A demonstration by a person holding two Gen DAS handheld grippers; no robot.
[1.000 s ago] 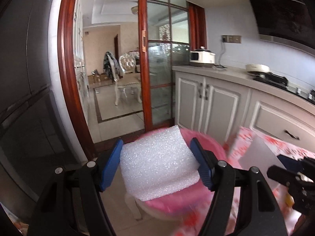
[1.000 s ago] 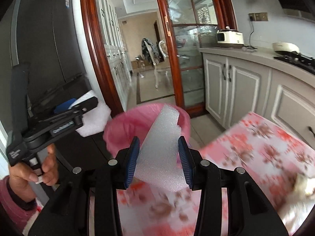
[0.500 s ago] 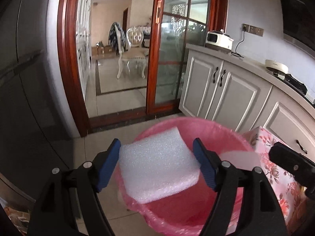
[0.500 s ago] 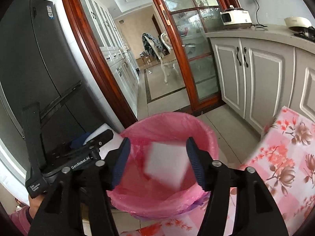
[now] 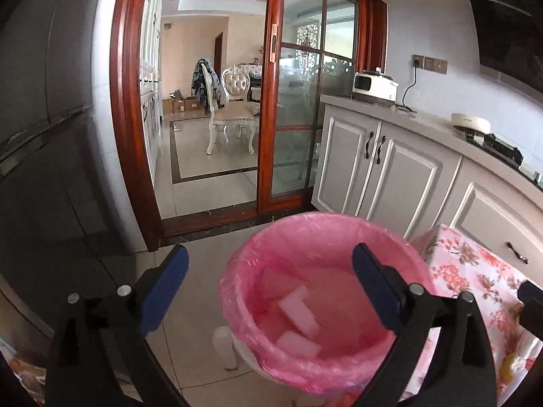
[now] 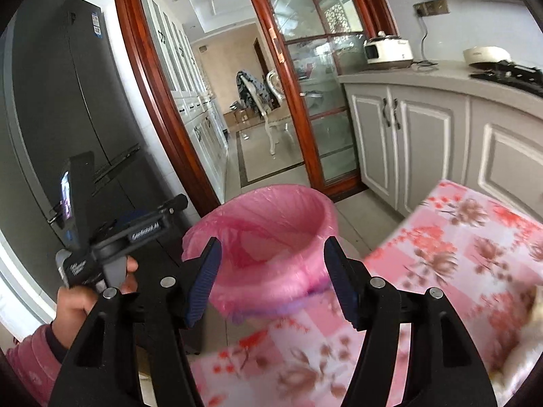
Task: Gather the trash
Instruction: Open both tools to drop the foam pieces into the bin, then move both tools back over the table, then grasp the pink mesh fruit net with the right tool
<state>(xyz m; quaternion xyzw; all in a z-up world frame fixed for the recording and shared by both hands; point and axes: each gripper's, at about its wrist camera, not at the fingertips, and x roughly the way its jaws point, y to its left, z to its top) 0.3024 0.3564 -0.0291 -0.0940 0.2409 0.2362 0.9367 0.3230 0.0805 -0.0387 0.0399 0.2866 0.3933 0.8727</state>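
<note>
A bin lined with a pink bag stands on the floor beside the table. Two white foam pieces lie at its bottom. My left gripper hangs over the bin's near rim with its jaws opening wide and nothing between them. In the right wrist view the same bin sits just beyond my right gripper, which is open and empty. The left gripper's body shows at the left there, held by a hand in a pink sleeve.
A table with a pink floral cloth lies to the right of the bin. A dark fridge stands at the left. Grey cabinets run along the right wall, and a wooden glass door opens onto a dining room.
Both foam pieces left the grippers and dropped into the pink bin. The left jaws spread wider. The right gripper pulled back from over the bin toward the table.
</note>
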